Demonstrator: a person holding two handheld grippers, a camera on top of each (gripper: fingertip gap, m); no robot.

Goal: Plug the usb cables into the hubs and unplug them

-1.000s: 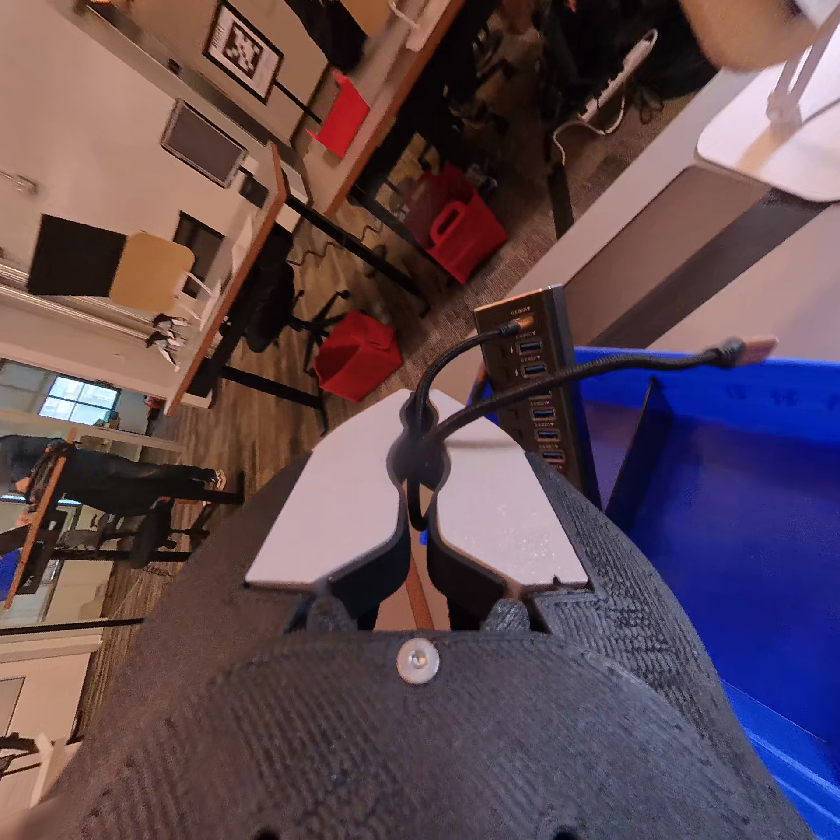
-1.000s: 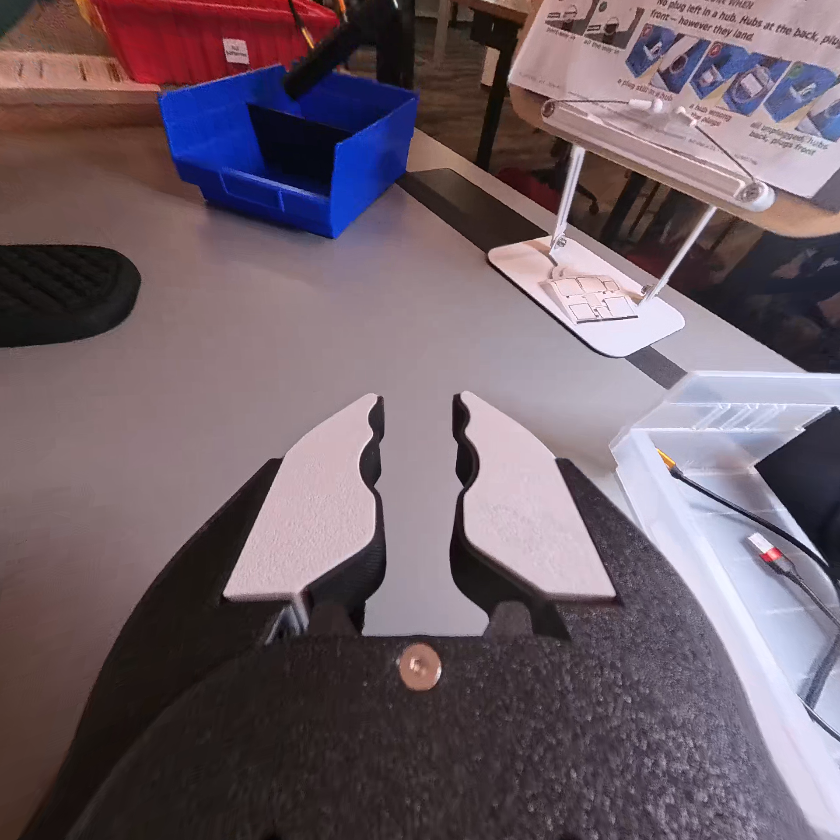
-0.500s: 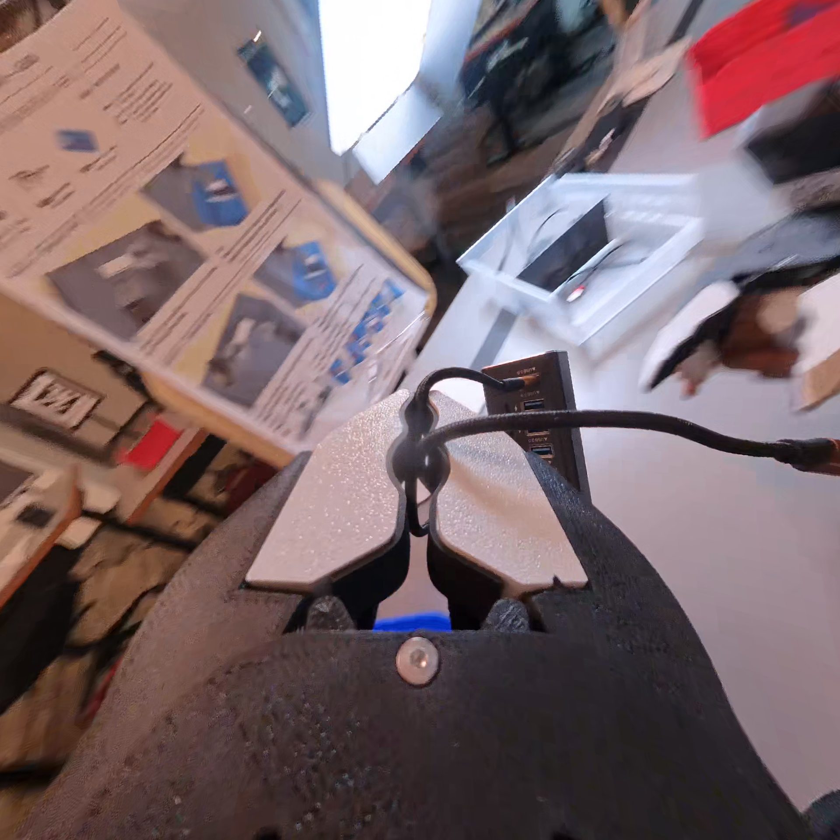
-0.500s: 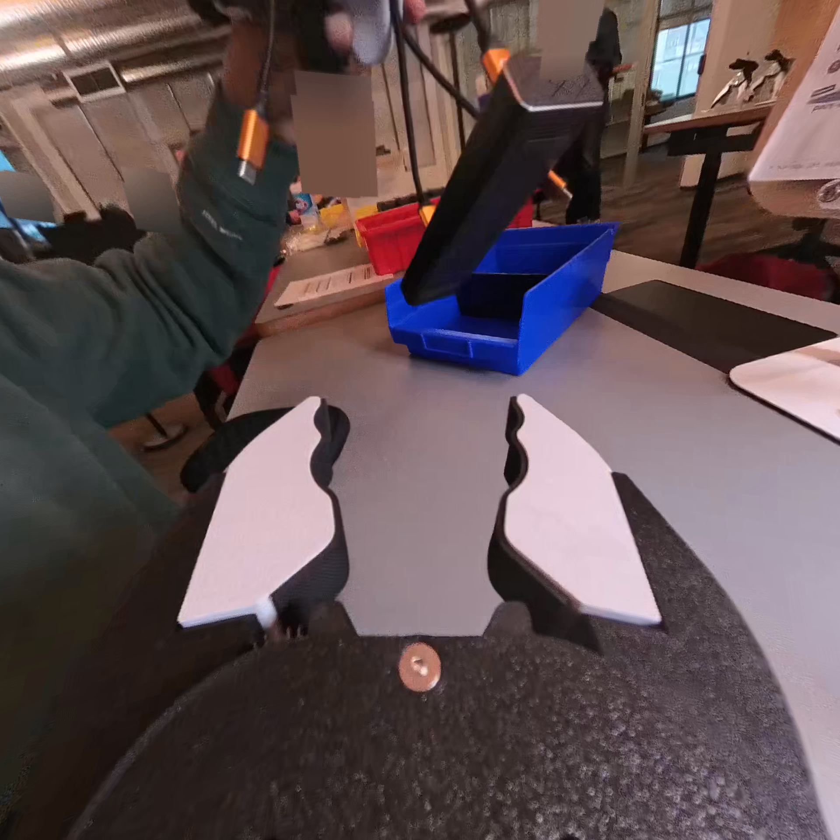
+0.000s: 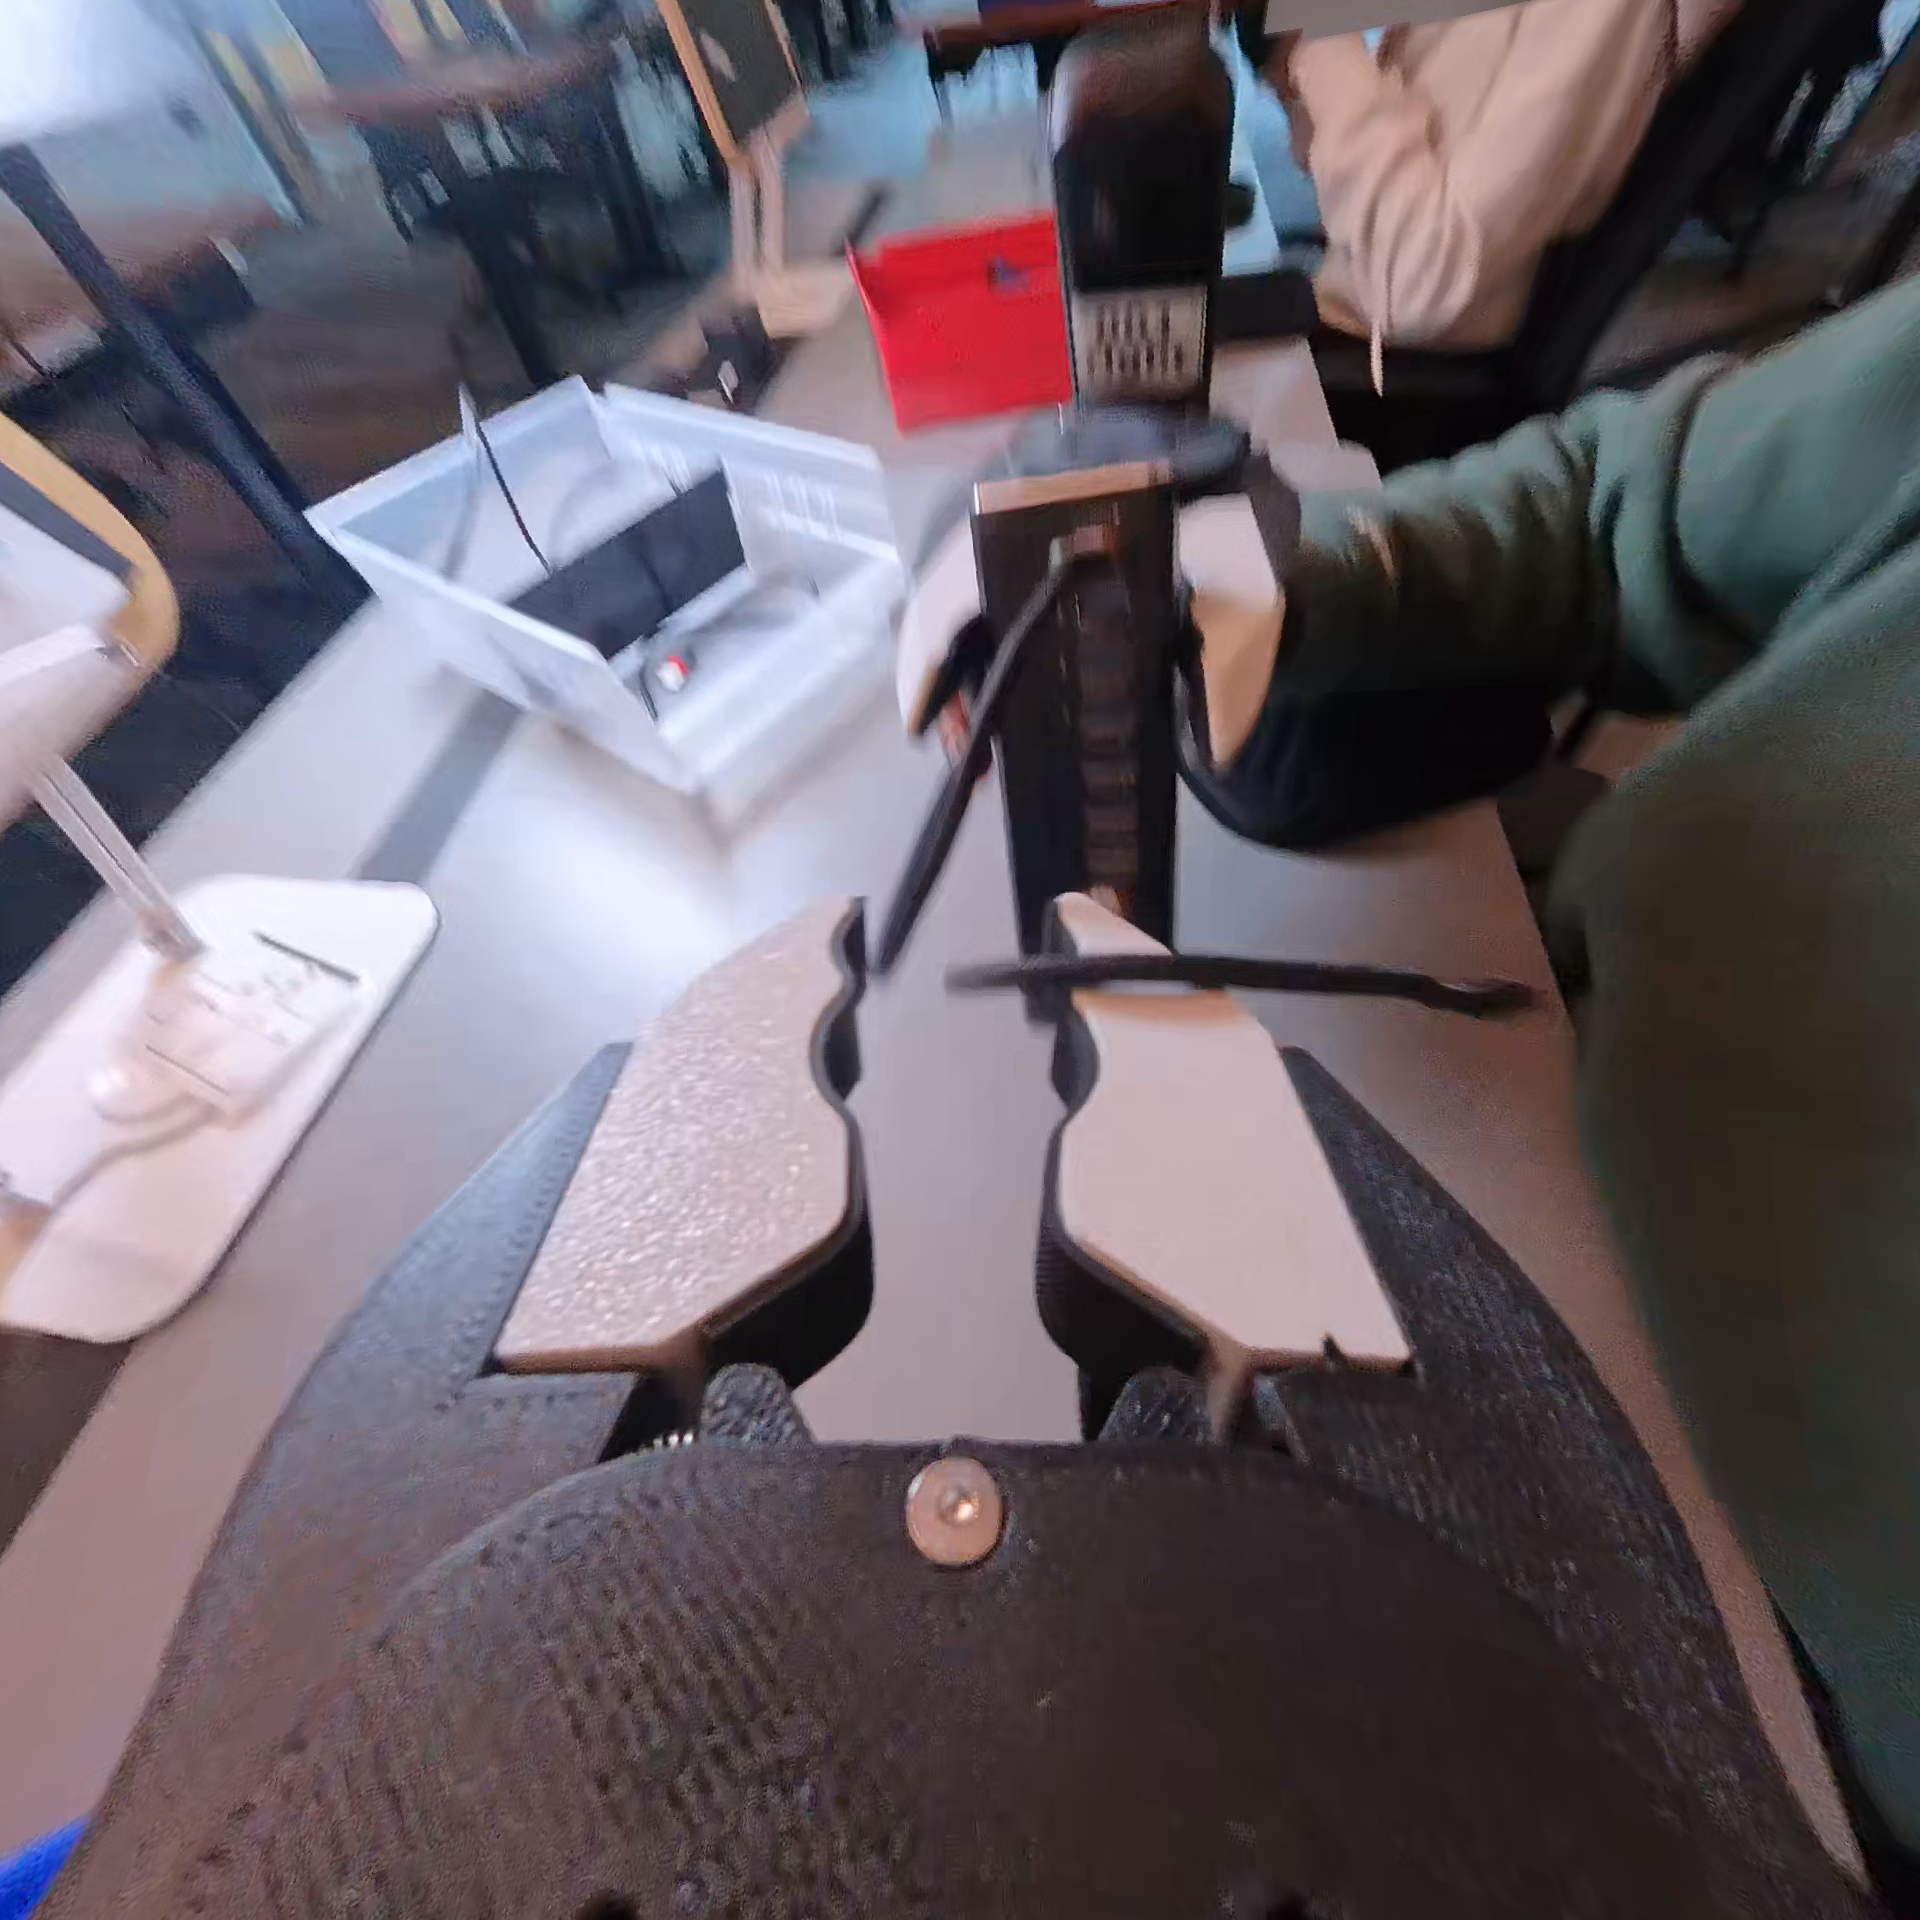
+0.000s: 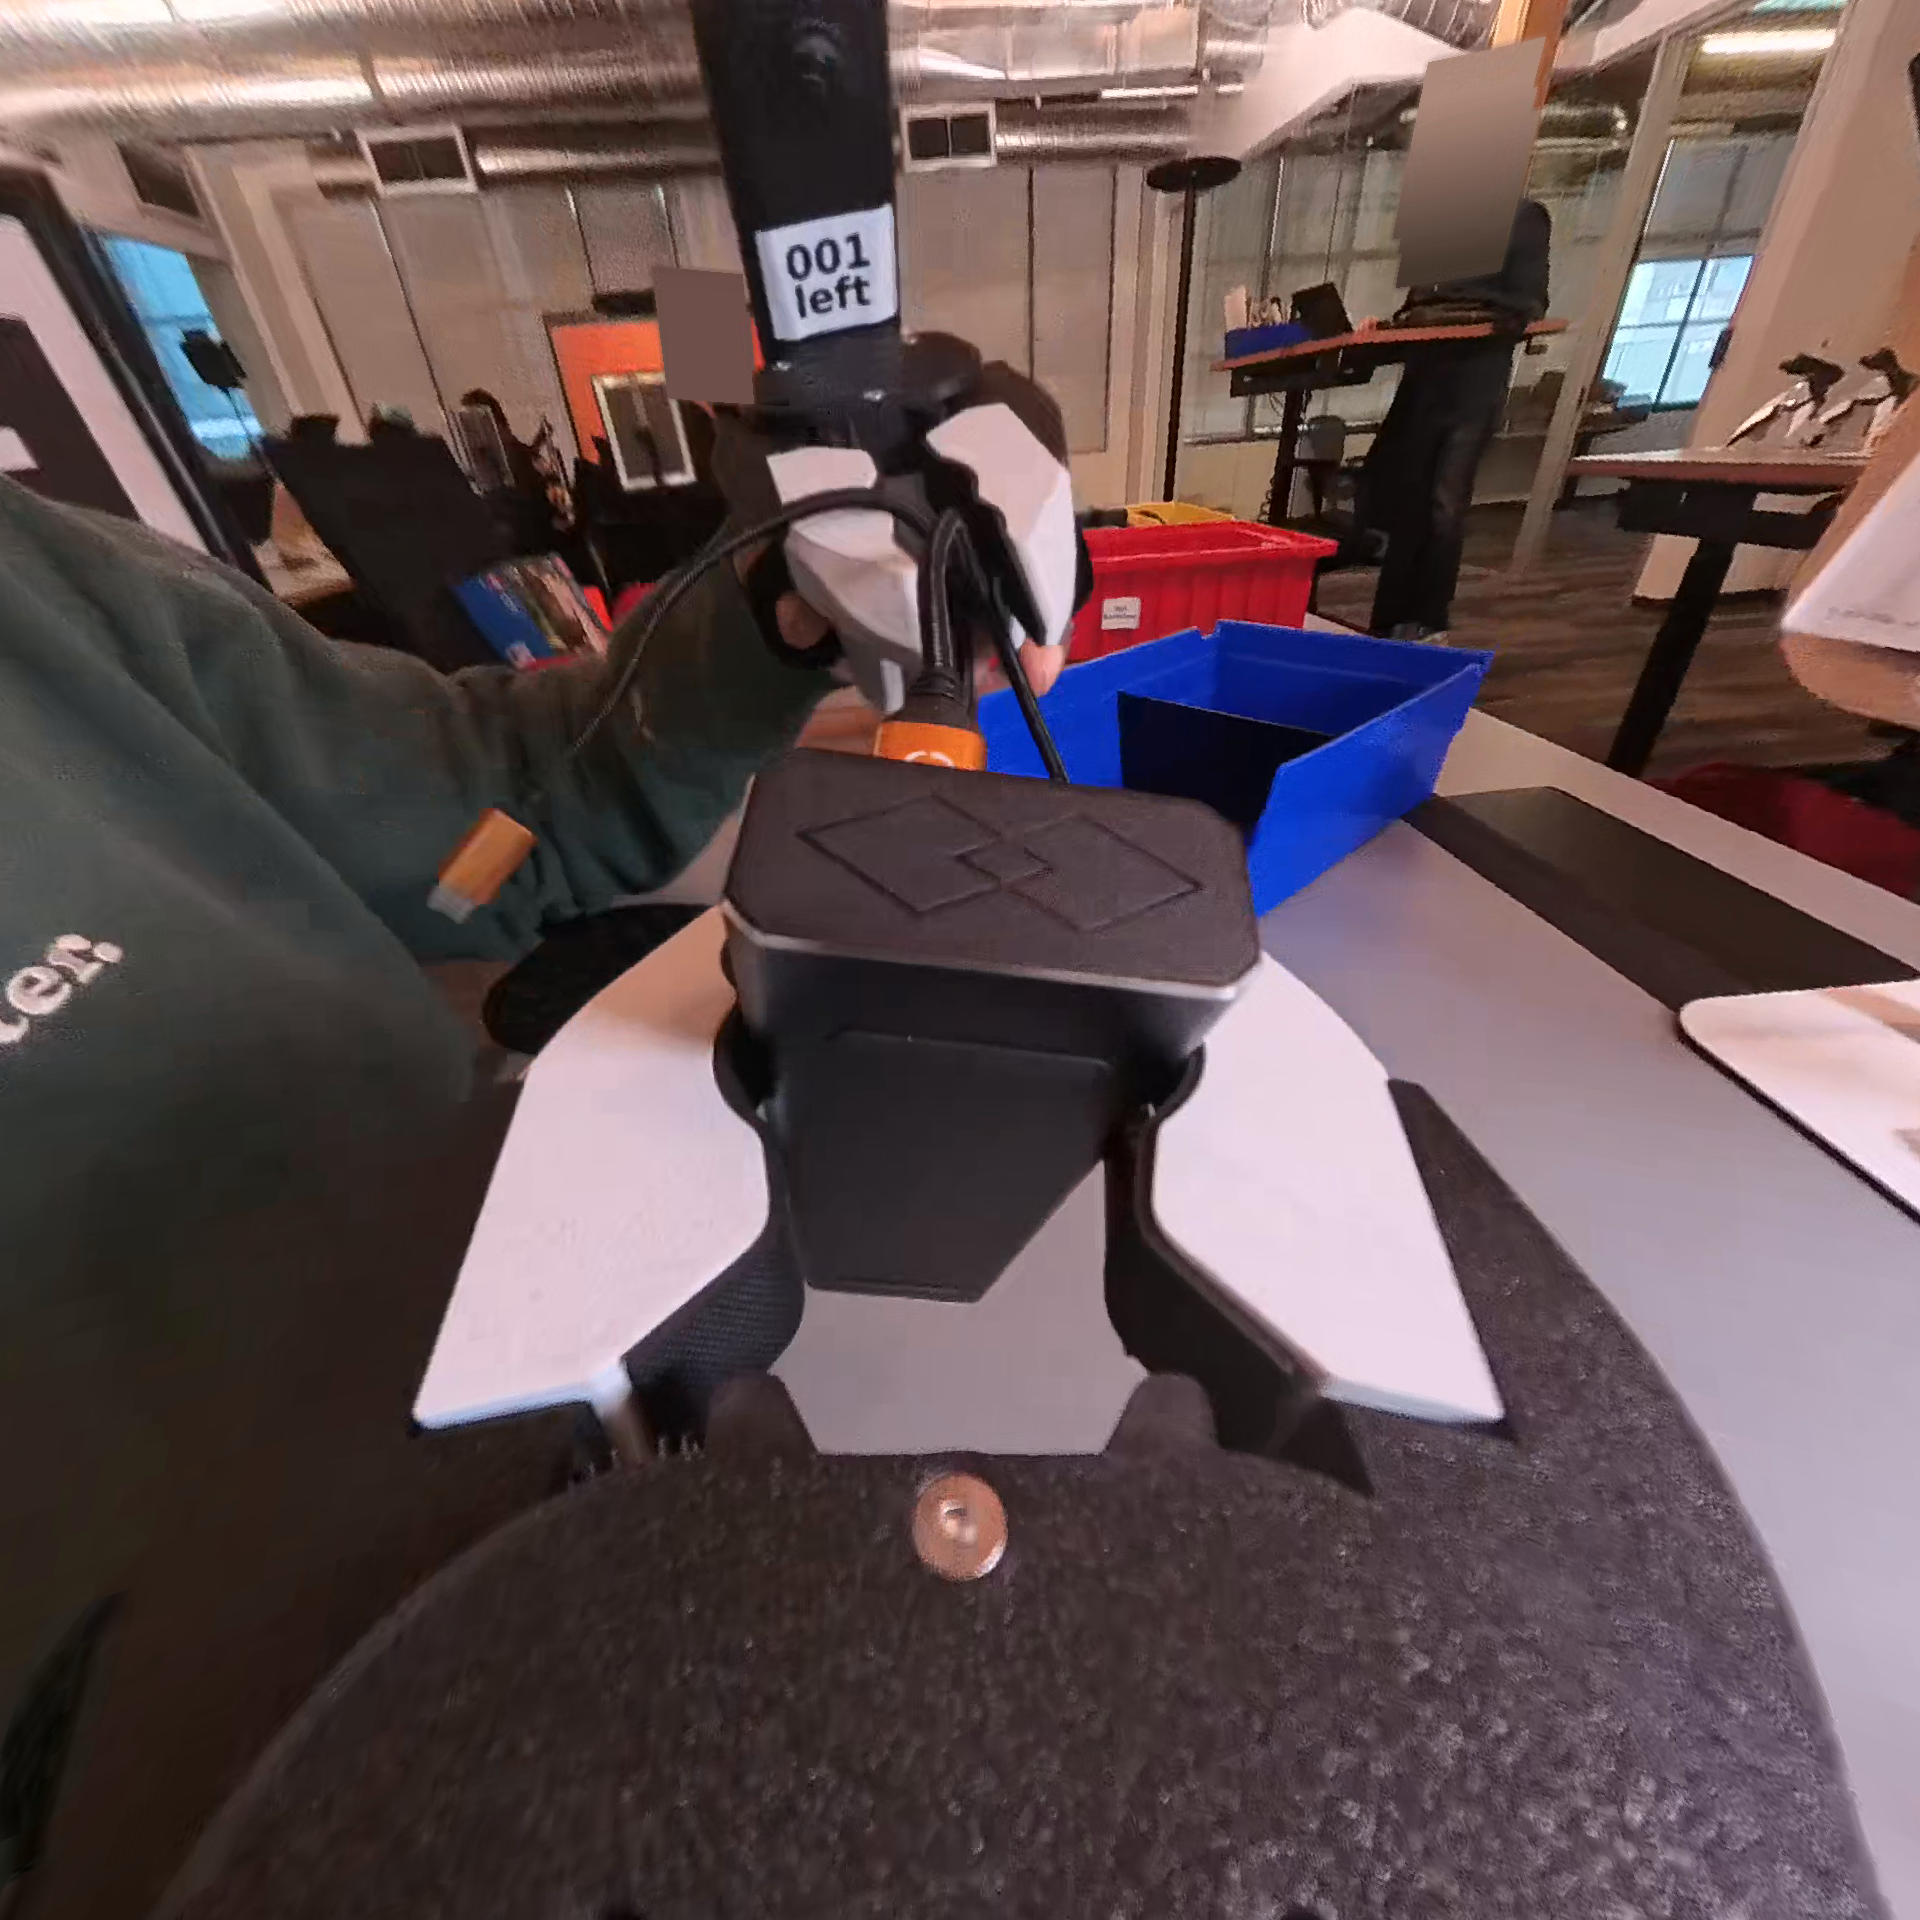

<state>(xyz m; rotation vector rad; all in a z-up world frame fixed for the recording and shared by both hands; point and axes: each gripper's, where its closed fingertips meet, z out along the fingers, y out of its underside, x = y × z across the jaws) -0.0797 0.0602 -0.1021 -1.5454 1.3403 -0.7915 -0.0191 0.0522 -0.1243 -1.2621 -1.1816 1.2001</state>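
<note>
Between the right gripper's spread fingers, the black hub is being clamped upright above the grey table. Facing it, the left gripper is standing parted, gripping nothing, a black usb cable draping over one fingertip. Beyond, a blue bin is sitting on the table.
</note>
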